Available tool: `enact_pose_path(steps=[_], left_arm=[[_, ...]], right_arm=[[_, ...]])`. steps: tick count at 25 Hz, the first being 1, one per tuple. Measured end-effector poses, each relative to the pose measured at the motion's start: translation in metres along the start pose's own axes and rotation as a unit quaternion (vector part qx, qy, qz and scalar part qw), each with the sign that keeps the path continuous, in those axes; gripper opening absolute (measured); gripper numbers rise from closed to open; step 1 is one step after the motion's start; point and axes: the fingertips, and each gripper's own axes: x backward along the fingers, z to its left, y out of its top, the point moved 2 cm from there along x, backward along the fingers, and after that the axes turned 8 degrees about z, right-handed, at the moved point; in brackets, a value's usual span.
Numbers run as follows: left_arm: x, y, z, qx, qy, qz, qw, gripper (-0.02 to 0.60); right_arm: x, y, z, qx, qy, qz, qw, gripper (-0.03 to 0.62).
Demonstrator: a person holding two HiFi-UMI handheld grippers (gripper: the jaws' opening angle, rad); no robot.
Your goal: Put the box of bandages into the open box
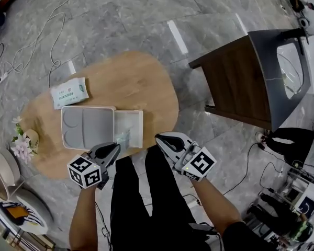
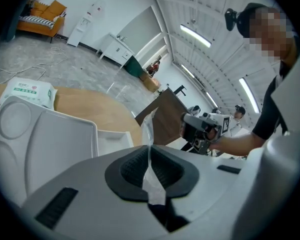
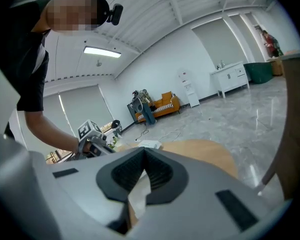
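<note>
Heads up, the box of bandages (image 1: 126,123) looks like that pale flat thing already lying in the right half of the open box (image 1: 83,127) on the surface (image 1: 131,82), though it's too washed out to be sure. Your left tool (image 1: 115,148) is pinched shut on a thin strip of clear film (image 2: 149,134) that sticks up past the tips, right at the box's near edge. I can't tell if that film is its wrapper. Your right tool (image 1: 158,137) has its jaws together off the near edge, nothing clearly in them. I'd guess the bandage box is light, thin card: stiffish but easy to crush, and slippery if it's wrapped. So grab it across the narrow width, not by the film. It lies flat, and its long axis seems to run away from you.
</note>
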Motion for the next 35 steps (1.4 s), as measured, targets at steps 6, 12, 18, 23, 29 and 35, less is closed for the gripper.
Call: enact_pose_path(steps=[6, 12, 18, 23, 29, 35], left_arm=[[-0.03, -0.021, 0.014, 0.001, 0.021, 0.054, 0.9983, 0.03], [-0.048, -0.028, 0.03, 0.01, 0.05, 0.068, 0.9964, 0.029], [-0.061, -0.032, 0.043, 0.025, 0.076, 0.075, 0.994, 0.029], [-0.068, -0.037, 0.049, 0.025, 0.09, 0.088, 0.9918, 0.029], [-0.076, -0.042, 0.058, 0.023, 0.107, 0.102, 0.9888, 0.031], [-0.08, -0.047, 0.062, 0.015, 0.119, 0.12, 0.9855, 0.031]], right_arm=[[-0.004, -0.024, -0.007, -0.008, 0.008, 0.005, 1.0, 0.009], [-0.005, -0.038, -0.013, -0.013, 0.009, 0.011, 1.0, 0.009], [-0.003, -0.045, -0.012, -0.014, 0.013, 0.014, 1.0, 0.009], [-0.005, -0.051, -0.013, -0.02, 0.01, 0.013, 1.0, 0.009], [-0.006, -0.053, -0.014, -0.023, 0.008, 0.014, 1.0, 0.009], [-0.007, -0.051, -0.014, -0.025, 0.007, 0.011, 1.0, 0.009]])
